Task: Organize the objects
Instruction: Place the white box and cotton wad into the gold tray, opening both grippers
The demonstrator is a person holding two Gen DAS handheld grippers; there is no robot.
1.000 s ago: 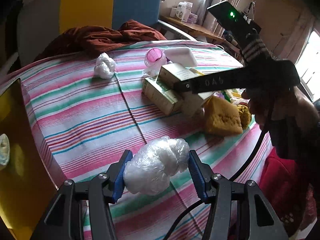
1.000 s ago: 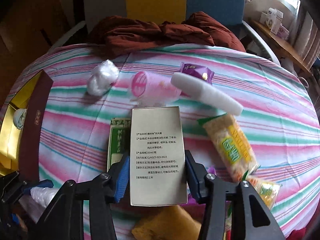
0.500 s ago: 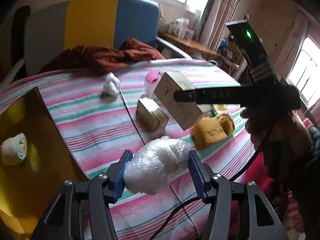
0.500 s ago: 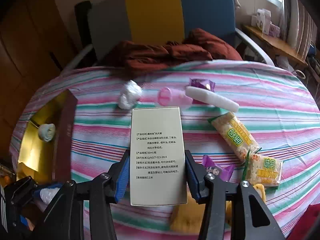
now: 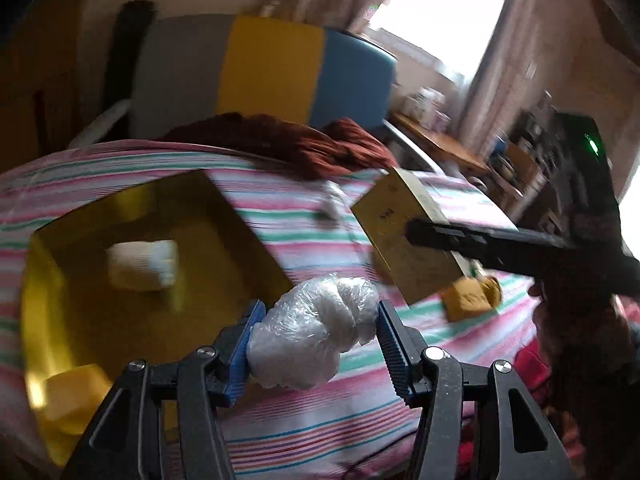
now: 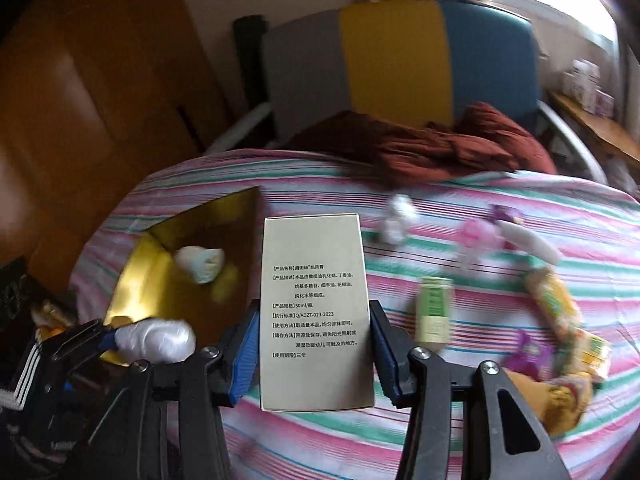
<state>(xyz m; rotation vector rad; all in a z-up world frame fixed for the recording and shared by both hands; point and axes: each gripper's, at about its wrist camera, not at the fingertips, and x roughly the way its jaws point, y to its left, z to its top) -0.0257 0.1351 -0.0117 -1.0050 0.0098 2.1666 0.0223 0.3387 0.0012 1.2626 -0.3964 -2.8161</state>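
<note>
Your left hand-held gripper (image 5: 318, 340) was clamped on wrapped white bundle (image 5: 316, 340); right hand-held gripper (image 6: 312, 356) clamped on upright carton (image 6: 316, 312). Gold box (image 5: 132, 280) lay ahead-left, nearer your left.

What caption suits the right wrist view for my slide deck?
Right claw grips a printed carton above the striped tablecloth, near the gold box.

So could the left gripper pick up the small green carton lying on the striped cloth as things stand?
Probably not: the left gripper is already shut on a plastic-wrapped white bundle, and the green carton lies beyond the right gripper's beige box.
</note>
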